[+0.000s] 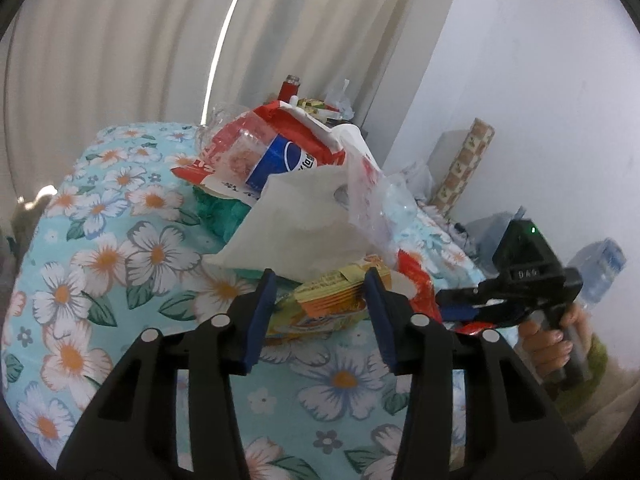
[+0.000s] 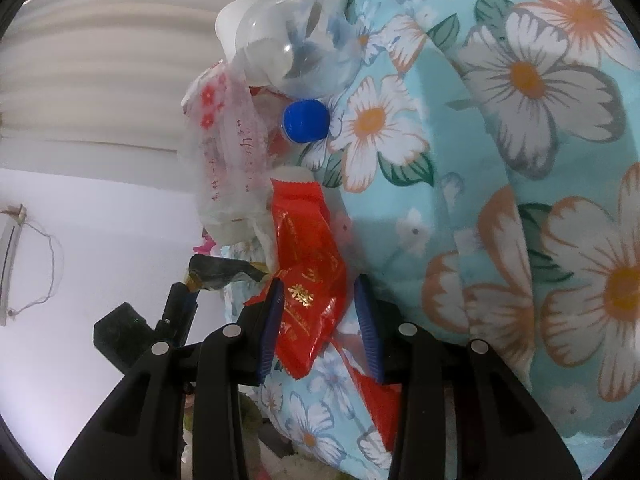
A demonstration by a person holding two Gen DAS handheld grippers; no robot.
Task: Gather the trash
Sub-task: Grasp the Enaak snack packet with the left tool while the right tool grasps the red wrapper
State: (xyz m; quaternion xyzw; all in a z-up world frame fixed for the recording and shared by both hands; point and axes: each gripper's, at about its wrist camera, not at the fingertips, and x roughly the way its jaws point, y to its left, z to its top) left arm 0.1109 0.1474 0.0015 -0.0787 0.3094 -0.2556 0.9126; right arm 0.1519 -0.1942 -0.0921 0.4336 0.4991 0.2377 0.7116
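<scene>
Left gripper point(image 1: 320, 280) jaws stand apart, one yellow-orange snack packet point(image 1: 340, 300) between the pads, contact unclear; right gripper point(image 2: 318, 292) is clamped on one red foil wrapper point(image 2: 308, 280); both rest on one floral sheet point(image 1: 120, 240). Farther: one white tissue point(image 1: 288, 224), one cola cup point(image 1: 280, 160). Only the right wrist view shows one clear bottle point(image 2: 288, 52) with one blue cap point(image 2: 306, 120); only the left shows one hand point(image 1: 548, 344).

trash pile point(image 1: 304, 184) lies on floral sheet point(image 1: 120, 248), before curtain point(image 1: 120, 40).
</scene>
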